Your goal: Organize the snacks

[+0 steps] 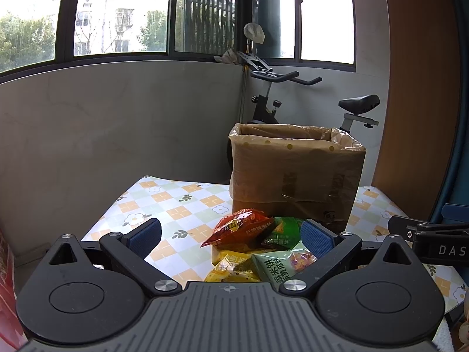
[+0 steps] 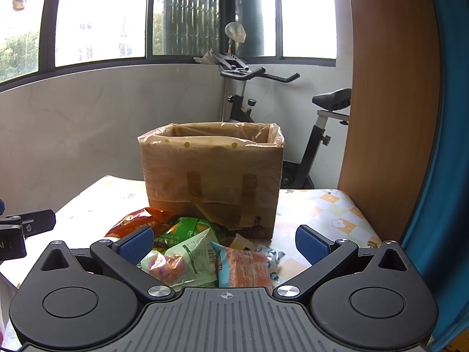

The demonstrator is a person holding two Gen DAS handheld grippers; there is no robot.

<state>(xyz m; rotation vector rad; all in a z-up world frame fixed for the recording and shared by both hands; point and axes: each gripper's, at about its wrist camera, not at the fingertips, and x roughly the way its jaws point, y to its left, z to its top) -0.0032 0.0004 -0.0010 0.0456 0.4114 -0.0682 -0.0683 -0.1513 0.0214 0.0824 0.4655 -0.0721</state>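
Note:
A pile of snack packets lies on the patterned table in front of a cardboard box (image 1: pixel 296 173) lined with clear plastic. In the left wrist view the pile shows a red packet (image 1: pixel 237 227), a green packet (image 1: pixel 283 231), yellow packets (image 1: pixel 230 267) and a pale green packet (image 1: pixel 278 265). My left gripper (image 1: pixel 233 239) hovers open just short of the pile, holding nothing. In the right wrist view the box (image 2: pixel 211 170) stands behind a pale green packet (image 2: pixel 187 256), an orange and blue packet (image 2: pixel 244 268), and a red packet (image 2: pixel 137 220). My right gripper (image 2: pixel 224 245) is open above them.
The table (image 1: pixel 164 208) has a checked flower cloth. An exercise bike (image 1: pixel 293 99) stands behind the box by the window wall. A wooden panel (image 2: pixel 390 102) and a blue curtain (image 2: pixel 451 146) rise on the right. The other gripper's body (image 1: pixel 433 240) shows at the right edge.

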